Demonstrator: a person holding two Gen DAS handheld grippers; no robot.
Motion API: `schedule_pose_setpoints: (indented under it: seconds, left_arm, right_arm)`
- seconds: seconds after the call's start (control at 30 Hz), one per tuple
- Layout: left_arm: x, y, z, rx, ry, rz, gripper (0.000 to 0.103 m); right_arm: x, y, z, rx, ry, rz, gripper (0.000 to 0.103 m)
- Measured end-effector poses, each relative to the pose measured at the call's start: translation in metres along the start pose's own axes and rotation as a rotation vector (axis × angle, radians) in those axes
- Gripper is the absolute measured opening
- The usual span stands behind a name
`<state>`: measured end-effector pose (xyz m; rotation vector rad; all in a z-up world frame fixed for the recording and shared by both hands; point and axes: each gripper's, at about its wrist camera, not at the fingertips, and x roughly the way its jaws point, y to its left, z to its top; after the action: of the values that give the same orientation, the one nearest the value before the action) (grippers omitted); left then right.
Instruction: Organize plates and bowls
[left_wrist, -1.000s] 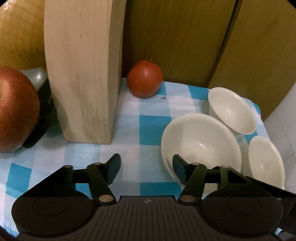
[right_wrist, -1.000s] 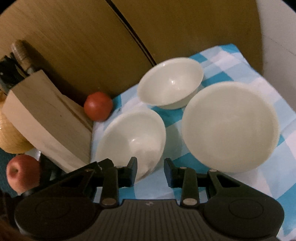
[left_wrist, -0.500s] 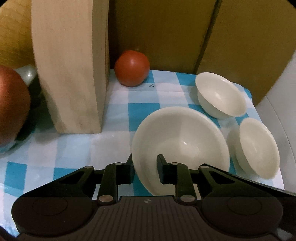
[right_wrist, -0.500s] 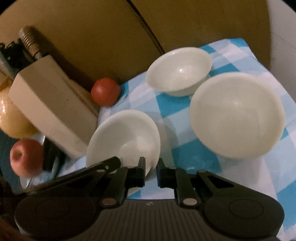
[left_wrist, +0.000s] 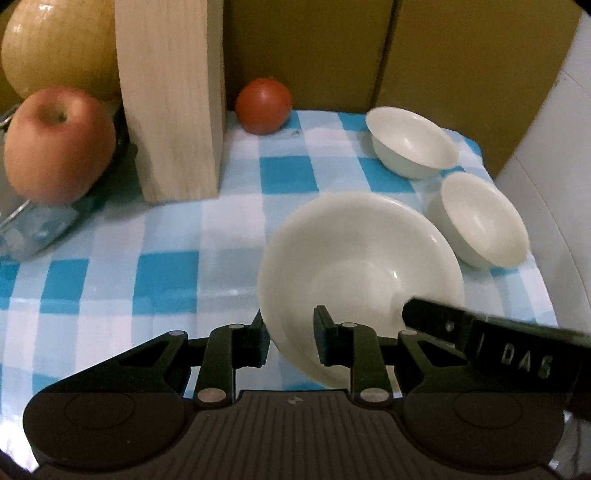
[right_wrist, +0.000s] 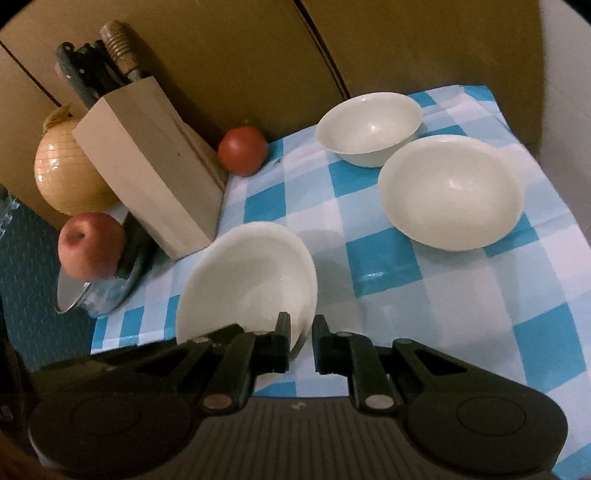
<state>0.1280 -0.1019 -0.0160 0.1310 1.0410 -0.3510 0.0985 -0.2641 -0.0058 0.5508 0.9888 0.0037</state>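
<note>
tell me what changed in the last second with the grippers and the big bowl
Both grippers closed in on the big bowl: the left gripper went from wide open to pinching its near rim, the right gripper narrowed onto the opposite edge. The bowl now sits tilted, apparently lifted. The two smaller bowls, tomato and knife block stayed put.

blue-and-white checked tablecloth holds three white bowls, a wooden knife block at 10 o'clock, a tomato at 12, plus an apple at 9.
</note>
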Motion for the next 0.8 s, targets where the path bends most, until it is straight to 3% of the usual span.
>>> schedule_pose_setpoints:
  seconds: [0.5, 0.8]
  left_arm:
    - [-0.001, -0.006, -0.022, 0.018, 0.063, 0.010, 0.035]
    - [0.003, -0.009, -0.023, 0.042, 0.056, 0.027, 0.048]
  right_arm:
    - [0.005, -0.006, -0.016, 0.009, 0.063, -0.005, 0.014]
    - [0.007, -0.015, -0.014, 0.024, 0.049, -0.016, 0.016]
